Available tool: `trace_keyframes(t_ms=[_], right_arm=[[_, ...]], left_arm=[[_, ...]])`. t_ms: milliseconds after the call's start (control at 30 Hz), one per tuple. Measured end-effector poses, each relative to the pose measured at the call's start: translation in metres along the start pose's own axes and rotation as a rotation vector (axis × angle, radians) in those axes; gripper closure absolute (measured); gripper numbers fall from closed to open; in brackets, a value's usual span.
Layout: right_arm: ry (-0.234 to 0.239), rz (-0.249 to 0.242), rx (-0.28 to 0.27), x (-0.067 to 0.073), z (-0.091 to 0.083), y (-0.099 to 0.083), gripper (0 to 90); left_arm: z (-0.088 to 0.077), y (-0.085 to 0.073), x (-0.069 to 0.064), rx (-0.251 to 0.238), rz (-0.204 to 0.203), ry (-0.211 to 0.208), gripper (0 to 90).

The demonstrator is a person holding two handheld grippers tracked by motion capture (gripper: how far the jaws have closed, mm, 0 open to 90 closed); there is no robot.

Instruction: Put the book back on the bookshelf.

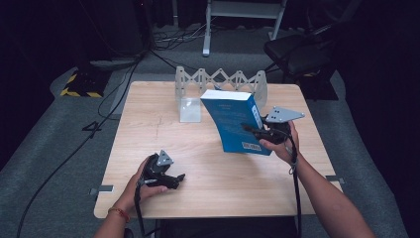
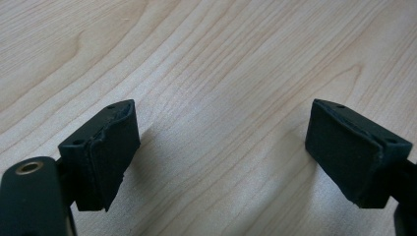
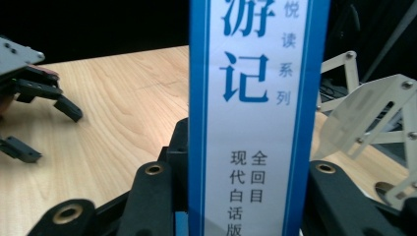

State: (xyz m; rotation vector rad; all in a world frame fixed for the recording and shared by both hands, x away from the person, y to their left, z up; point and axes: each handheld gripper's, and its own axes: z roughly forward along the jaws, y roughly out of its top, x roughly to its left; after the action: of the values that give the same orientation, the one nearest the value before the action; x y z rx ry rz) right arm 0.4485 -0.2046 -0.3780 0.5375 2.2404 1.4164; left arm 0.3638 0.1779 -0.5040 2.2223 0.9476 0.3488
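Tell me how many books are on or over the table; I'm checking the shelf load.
1: a blue book, held tilted over the table's right half by the right tongs, just in front of the white folding rack. No other book is visible.

The book's (image 3: 255,118) spine runs off top and bottom, hiding the right gripper's (image 3: 246,216) pads.

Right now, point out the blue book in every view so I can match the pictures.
High view: the blue book stands tilted right of the table's centre, clamped at its spine side by the right gripper.
Left gripper view: the book is not in this picture; bare wooden table lies between open jaws.
Right gripper view: its white-and-blue spine rises up the middle, between the jaws.
Shared landmark: the white folding rack, behind the book.
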Motion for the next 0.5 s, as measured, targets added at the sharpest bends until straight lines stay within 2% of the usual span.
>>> trace_keyframes(t_ms=[133, 167, 233, 367, 400, 500], right_arm=[[-0.03, -0.021, 0.016, -0.006, -0.001, 0.006, 62.4], [-0.052, -0.017, 0.011, -0.009, -0.002, 0.008, 62.4], [-0.056, -0.018, 0.013, -0.011, -0.003, 0.009, 62.4], [-0.106, -0.014, -0.007, -0.023, -0.01, 0.014, 62.4], [-0.132, -0.011, -0.007, -0.029, -0.013, 0.016, 62.3], [-0.164, -0.009, 0.001, -0.038, -0.017, 0.019, 62.3]], left_arm=[[0.0, 0.0, 0.0, 0.0, 0.002, -0.002, 13.6], [0.0, 0.0, 0.0, 0.0, 0.002, -0.002, 13.6], [0.0, 0.0, 0.0, -0.001, 0.003, -0.002, 13.6], [0.0, 0.0, 0.001, 0.0, 0.005, -0.004, 13.6], [0.0, 0.0, 0.001, -0.001, 0.009, -0.003, 13.6], [0.0, 0.0, 0.001, -0.001, 0.011, -0.011, 13.6]])
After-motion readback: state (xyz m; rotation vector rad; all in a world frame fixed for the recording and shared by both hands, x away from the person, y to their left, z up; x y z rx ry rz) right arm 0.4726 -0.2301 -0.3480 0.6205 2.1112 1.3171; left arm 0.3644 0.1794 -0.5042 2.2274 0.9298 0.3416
